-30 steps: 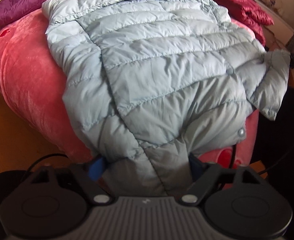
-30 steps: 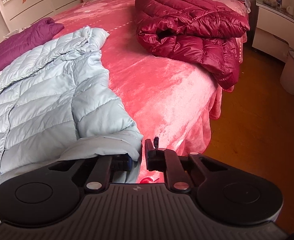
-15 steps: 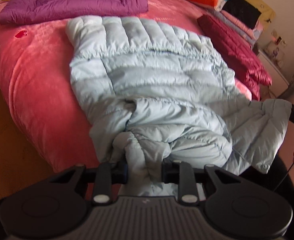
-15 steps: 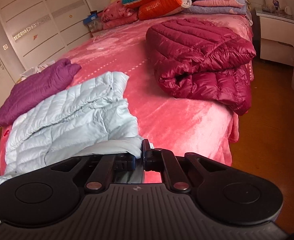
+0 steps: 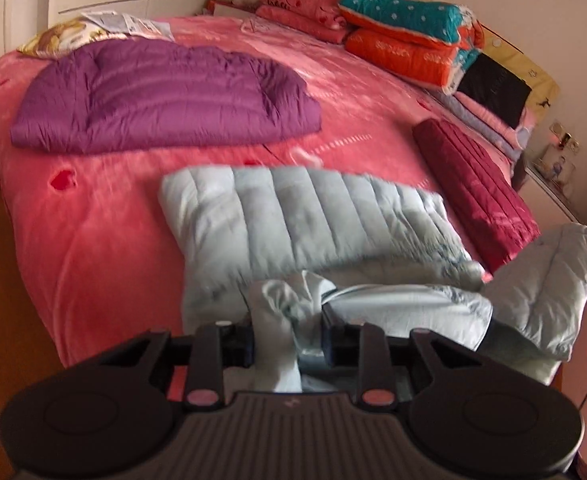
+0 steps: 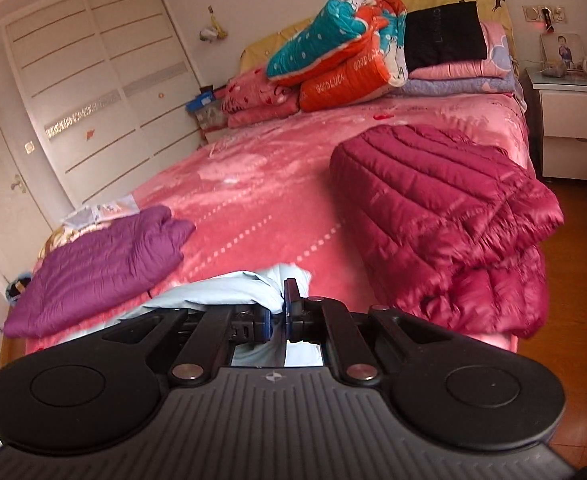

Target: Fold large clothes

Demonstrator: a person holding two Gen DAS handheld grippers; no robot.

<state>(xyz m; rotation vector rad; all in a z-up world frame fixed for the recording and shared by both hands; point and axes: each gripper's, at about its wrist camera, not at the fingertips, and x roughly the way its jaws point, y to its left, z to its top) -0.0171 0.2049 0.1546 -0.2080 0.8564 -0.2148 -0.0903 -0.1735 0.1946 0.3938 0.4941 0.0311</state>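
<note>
The pale blue quilted down jacket [image 5: 313,220] is smeared by motion blur, and its near hem disappears behind the black left tool [image 5: 287,344]. In the right wrist view only a pinched fold of it [image 6: 253,284] shows above the right tool [image 6: 278,322]; the rest is hidden. The dark red puffer coat [image 6: 445,216] hangs over the bed edge, its lower part unseen.

Jacket [image 5: 313,220] on bed [image 5: 113,240], between two other jackets [image 5: 165,100].

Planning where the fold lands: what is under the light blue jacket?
The light blue jacket lies on the pink bedspread, its lifted hem pinched by the left gripper and right gripper. The bedspread directly beneath is covered, so anything there is hidden.
</note>
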